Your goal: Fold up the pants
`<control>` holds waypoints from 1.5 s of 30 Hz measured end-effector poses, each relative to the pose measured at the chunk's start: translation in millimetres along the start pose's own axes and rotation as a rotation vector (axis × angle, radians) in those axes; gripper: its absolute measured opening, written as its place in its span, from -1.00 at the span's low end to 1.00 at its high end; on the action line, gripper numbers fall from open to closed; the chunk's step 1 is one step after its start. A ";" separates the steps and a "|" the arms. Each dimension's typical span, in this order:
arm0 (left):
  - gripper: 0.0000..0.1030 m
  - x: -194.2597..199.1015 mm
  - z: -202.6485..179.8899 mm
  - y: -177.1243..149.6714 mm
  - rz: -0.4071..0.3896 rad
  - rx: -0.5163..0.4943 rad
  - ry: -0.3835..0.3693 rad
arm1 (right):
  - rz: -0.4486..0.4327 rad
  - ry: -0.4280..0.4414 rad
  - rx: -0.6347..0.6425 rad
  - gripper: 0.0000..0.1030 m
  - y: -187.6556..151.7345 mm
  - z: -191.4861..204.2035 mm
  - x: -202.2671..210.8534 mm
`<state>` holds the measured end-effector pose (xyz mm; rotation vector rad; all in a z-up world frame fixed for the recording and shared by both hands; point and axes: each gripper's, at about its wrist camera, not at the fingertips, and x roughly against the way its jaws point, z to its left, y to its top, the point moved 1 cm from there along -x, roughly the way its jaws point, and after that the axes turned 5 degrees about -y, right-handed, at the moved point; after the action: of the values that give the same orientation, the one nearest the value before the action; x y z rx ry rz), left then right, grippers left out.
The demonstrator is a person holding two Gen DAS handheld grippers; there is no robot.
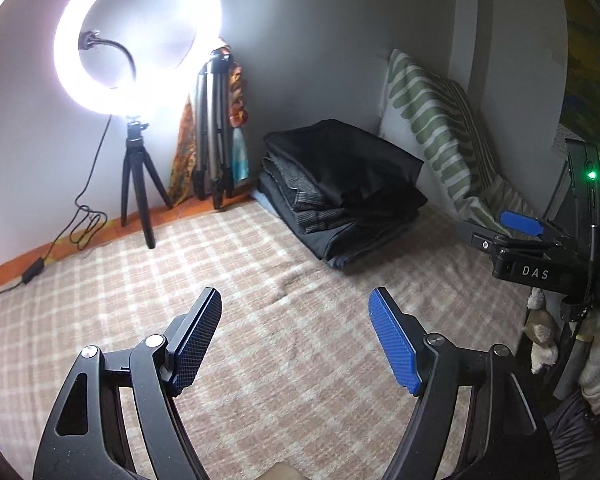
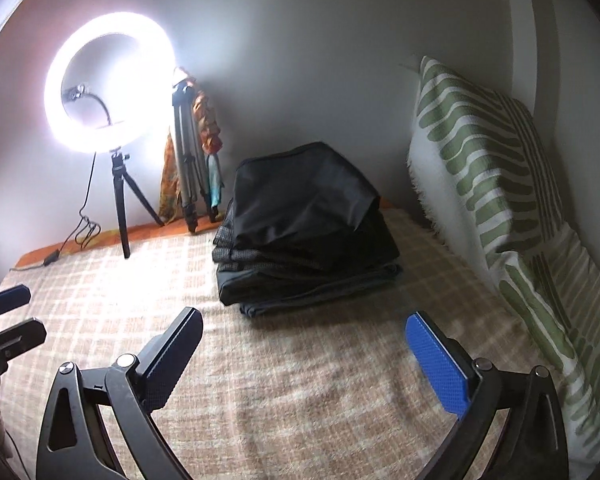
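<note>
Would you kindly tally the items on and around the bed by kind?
Stack of folded garments: 1
Ring light: 1
Tripods: 2, black, silver
Green-striped pillows: 2, upper, lower
Grippers: 2, left, right, both open
Total: 8

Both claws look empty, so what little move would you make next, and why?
Probably ease the right claw forward to the folded pants stack and take the black top pair. Both claws, left too, gape empty over the checked blanket, with no pants spread out.
</note>
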<state>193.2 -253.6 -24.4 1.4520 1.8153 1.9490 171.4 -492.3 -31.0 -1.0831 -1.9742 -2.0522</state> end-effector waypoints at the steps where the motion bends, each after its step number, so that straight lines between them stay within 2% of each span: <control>1: 0.48 -0.5 1.2 -2.2 -0.002 0.008 -0.001 | 0.001 -0.004 0.004 1.00 -1.4 1.0 -1.1; 11: 0.48 -2.5 -0.2 -11.3 0.011 -0.025 0.023 | -0.021 -0.014 -0.008 1.00 -2.2 2.2 -7.3; 13: 0.62 -0.5 0.6 -11.8 0.010 -0.029 0.040 | -0.033 -0.019 -0.001 1.00 -1.8 2.2 -5.3; 23: 0.67 9.1 8.2 -12.5 -0.012 0.010 0.048 | -0.039 -0.022 -0.002 1.00 -2.7 -2.4 -3.9; 45: 0.69 18.8 8.2 -10.8 -0.035 0.002 0.078 | -0.048 -0.028 0.000 1.00 -3.2 1.1 -3.8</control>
<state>183.3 -232.7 -24.4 1.3530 1.8613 2.0153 173.0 -492.3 -35.8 -1.0810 -2.0327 -2.0711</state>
